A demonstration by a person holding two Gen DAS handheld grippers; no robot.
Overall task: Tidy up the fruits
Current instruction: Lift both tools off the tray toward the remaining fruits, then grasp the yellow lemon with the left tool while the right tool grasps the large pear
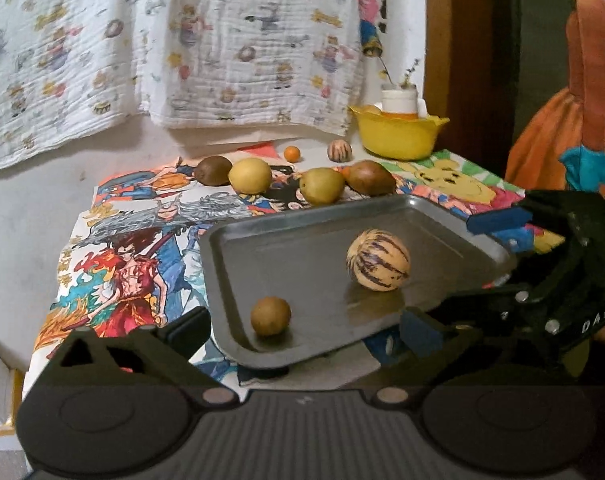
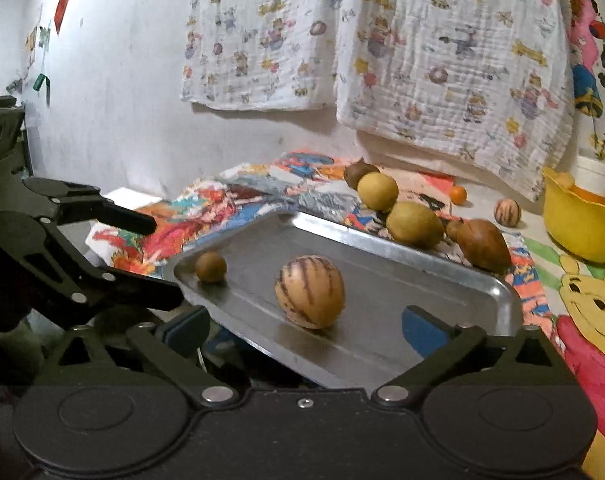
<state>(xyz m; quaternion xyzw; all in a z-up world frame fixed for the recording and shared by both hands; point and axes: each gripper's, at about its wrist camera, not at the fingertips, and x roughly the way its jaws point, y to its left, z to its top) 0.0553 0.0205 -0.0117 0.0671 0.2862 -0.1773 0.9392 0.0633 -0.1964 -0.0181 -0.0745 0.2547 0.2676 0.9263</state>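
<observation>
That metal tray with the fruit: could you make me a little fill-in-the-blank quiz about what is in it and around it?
1. The number of fruits lying in the metal tray is ____.
2. The bigger fruit in the tray, the striped melon, has stripes coloured ____.
3. The tiny orange fruit lies on the table, ____ the tray.
4. The bowl at the far corner of the table is coloured ____.

Missing words: two; purple; outside; yellow
</observation>
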